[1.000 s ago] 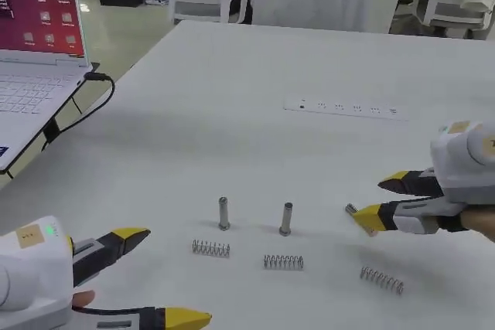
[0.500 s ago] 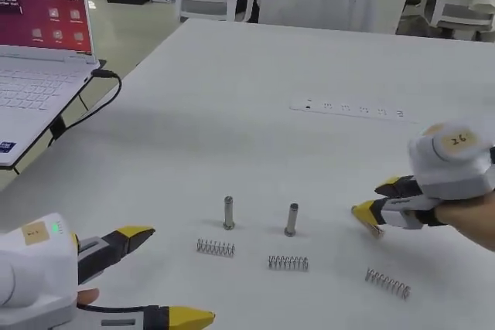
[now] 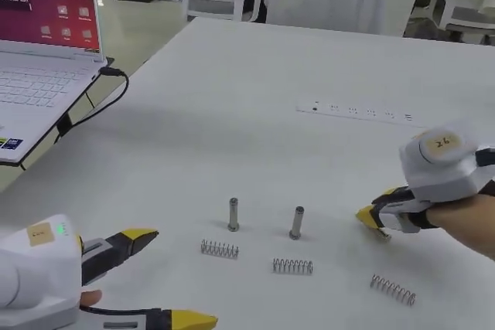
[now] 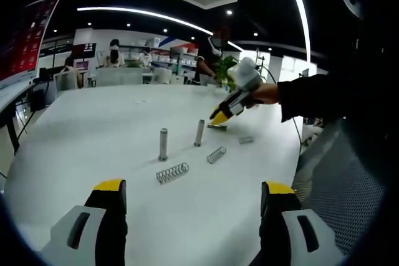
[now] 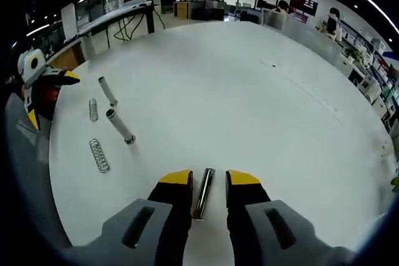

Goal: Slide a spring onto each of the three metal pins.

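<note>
Two metal pins stand upright mid-table, one (image 3: pixel 233 214) on the left and one (image 3: pixel 298 223) on the right. Three springs lie in front of them: left (image 3: pixel 220 250), middle (image 3: pixel 293 267), right (image 3: pixel 392 289). A third pin (image 5: pixel 203 192) lies flat on the table between the fingers of my right gripper (image 5: pixel 203 177), which are narrowly apart with small gaps on both sides. In the head view the right gripper (image 3: pixel 377 208) is tipped down to the table right of the pins. My left gripper (image 3: pixel 168 277) hangs open and empty at the lower left, short of the left spring (image 4: pixel 172 172).
An open laptop (image 3: pixel 39 59) with a black cable (image 3: pixel 93 110) sits at the far left edge. A white power strip (image 3: pixel 362 113) lies across the table's middle back. Chairs (image 3: pixel 332 5) stand beyond the far edge. A person's dark sleeve (image 4: pixel 312 95) reaches in behind the right gripper.
The right gripper's fingers have narrowed around the lying pin and its body has tipped downward. The left gripper has stayed put. The head camera has shifted a little.
</note>
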{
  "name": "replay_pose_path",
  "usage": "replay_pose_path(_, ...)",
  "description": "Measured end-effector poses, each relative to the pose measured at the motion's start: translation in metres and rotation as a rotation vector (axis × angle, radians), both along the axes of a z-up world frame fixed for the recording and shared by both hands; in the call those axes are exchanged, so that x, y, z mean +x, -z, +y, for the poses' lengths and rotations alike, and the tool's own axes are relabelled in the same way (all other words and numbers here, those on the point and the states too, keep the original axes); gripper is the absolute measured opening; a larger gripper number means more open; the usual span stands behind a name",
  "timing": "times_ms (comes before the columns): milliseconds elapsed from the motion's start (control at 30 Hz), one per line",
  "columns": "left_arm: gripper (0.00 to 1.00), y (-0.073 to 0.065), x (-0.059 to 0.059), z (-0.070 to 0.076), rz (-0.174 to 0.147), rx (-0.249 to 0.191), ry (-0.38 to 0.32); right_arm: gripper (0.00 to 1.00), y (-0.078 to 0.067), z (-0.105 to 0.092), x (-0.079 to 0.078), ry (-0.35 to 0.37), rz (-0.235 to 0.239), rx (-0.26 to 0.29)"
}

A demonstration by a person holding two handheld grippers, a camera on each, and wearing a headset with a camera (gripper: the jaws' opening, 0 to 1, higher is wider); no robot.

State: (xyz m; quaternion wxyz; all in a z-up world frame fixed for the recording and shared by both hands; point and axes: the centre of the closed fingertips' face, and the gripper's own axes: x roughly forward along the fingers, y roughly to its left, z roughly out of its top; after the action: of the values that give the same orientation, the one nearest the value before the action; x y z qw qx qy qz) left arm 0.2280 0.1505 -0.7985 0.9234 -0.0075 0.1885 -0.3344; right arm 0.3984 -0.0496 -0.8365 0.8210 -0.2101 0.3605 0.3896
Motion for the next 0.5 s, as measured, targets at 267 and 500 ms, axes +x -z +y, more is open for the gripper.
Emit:
replay_pose_path(267, 0.84, 0.002, -0.002, 0.001, 0.007, -0.001, 0.002, 0.16, 0.007, 0.001, 0.000, 0.010, 0.021, -0.015)
replay_pose_path(500, 0.83, 0.003, -0.003, 0.001, 0.009, -0.006, 0.002, 0.12, 0.013, 0.001, 0.000, 0.022, 0.042, -0.029)
